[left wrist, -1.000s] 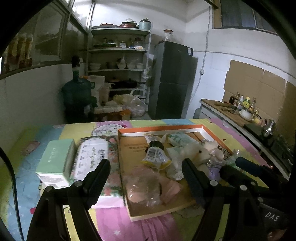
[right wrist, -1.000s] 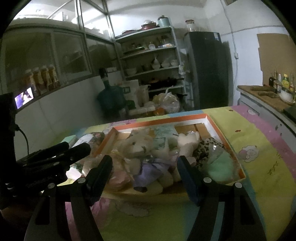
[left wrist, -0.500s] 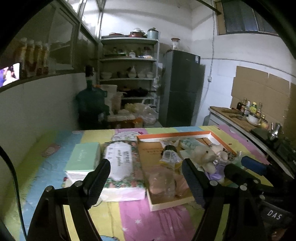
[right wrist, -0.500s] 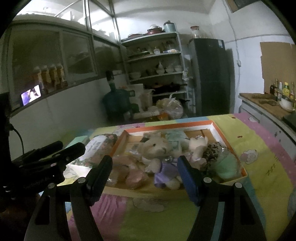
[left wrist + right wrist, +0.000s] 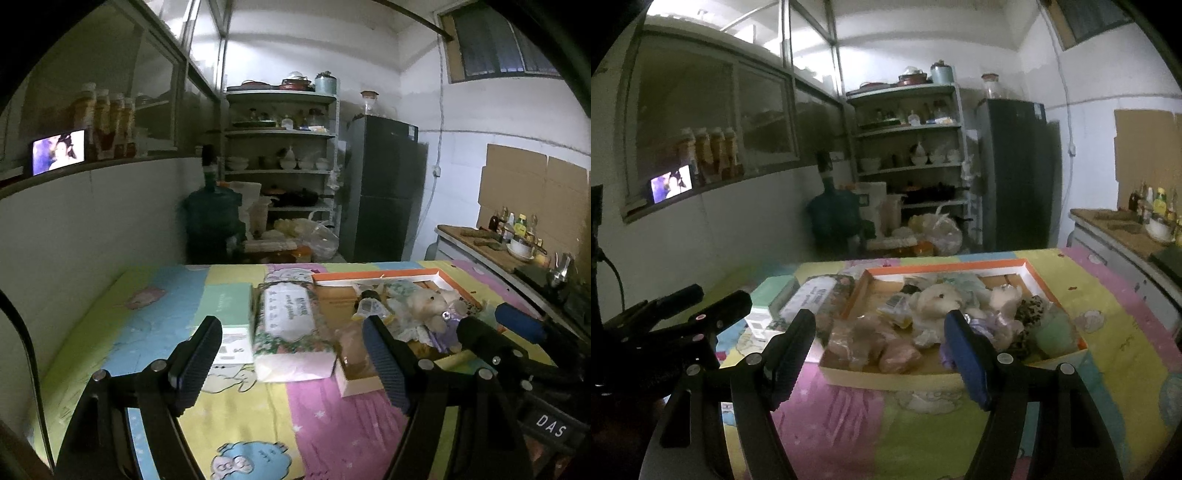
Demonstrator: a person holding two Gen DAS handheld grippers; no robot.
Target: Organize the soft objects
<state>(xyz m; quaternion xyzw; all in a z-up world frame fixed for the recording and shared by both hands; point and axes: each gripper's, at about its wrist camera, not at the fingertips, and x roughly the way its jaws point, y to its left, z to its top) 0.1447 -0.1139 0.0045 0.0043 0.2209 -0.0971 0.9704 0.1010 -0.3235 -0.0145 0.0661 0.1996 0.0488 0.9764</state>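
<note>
Pulled back and raised from the orange-rimmed tray (image 5: pixel 1027 263) within the past second, the left claw (image 5: pixel 291 354) and the right claw (image 5: pixel 879 345) are both seen spread wide with nothing between their jaws, the tray now sitting farther off in both wrist views than it did a moment earlier. Beyond the claws, the cream plush bear (image 5: pixel 938 299), the pink wrapped bundles (image 5: pixel 875 341) and the green fluffy item (image 5: pixel 1054 328) are left heaped inside the tray on the cartoon-print desk (image 5: pixel 332 417), with a tissue pack (image 5: pixel 291 321) and a mint box (image 5: pixel 227 301) lying just beside it. From this retreat it is judged that no soft object is in hand and a fresh approach will be needed.
</note>
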